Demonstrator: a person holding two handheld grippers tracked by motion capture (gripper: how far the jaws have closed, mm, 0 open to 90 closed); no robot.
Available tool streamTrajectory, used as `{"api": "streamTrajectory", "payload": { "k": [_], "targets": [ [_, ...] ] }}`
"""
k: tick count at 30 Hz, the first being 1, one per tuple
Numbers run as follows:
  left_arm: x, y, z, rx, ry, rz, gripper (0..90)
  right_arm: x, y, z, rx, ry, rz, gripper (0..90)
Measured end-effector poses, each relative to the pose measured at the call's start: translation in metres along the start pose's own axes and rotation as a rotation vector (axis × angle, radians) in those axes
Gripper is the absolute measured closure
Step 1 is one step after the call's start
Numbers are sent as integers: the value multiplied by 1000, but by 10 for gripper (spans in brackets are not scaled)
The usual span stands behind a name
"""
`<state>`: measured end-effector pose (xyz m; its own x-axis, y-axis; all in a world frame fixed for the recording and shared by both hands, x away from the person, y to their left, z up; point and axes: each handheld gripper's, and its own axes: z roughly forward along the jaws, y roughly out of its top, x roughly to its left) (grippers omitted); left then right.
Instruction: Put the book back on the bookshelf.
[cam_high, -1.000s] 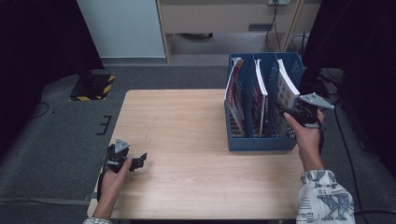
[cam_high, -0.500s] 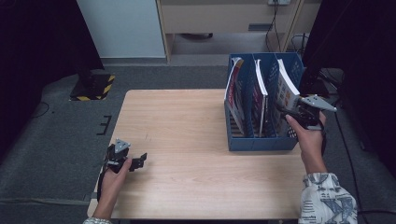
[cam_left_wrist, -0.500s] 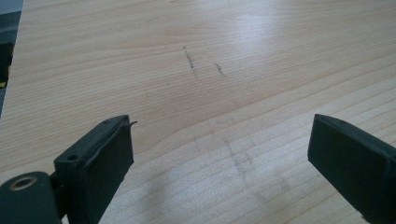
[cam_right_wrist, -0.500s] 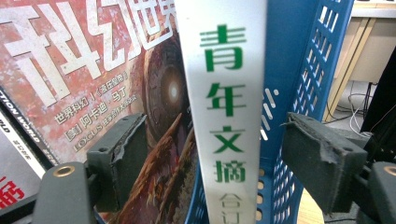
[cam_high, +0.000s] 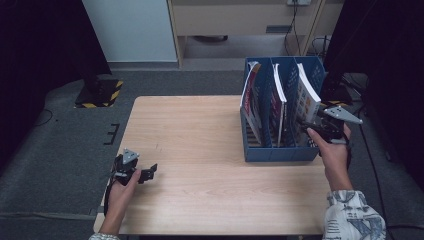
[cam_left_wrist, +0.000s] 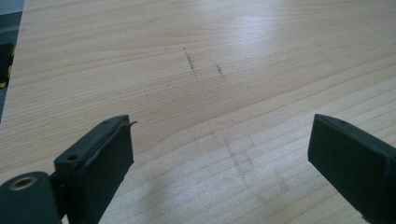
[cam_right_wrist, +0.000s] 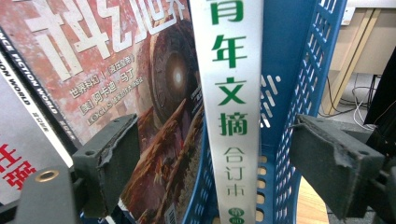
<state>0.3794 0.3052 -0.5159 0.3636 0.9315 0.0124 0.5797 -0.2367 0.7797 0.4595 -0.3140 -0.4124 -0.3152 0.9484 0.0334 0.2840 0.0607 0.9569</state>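
Right gripper (cam_right_wrist: 215, 163) jaws just opening, straddling white-spined book (cam_right_wrist: 229, 107) in blue plastic file rack (cam_high: 280, 150), ungripped. Next: clamp spine. Left gripper (cam_left_wrist: 219, 154) released over tabletop (cam_high: 200, 140).

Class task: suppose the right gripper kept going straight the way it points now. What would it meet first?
Most likely the white spine of the book, which stands between the open jaws of the right gripper, just ahead in the blue file rack. How near is hard to judge.

table (cam_high: 200, 130): light wood, faint scuffs | floor (cam_high: 65, 150): grey carpet | cabinet (cam_high: 132, 30): pale, behind table
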Motion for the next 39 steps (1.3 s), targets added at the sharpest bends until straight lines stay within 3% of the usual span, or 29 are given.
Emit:
{"api": "streamTrajectory", "payload": {
  "k": [21,39],
  "targets": [
    [0,1,-1,-3,-2,1,65,1,-7,-12,7,6,8,108],
    [0,1,-1,-6,-2,2,65,15,-17,-26,14,32,3,110]
  ]
}}
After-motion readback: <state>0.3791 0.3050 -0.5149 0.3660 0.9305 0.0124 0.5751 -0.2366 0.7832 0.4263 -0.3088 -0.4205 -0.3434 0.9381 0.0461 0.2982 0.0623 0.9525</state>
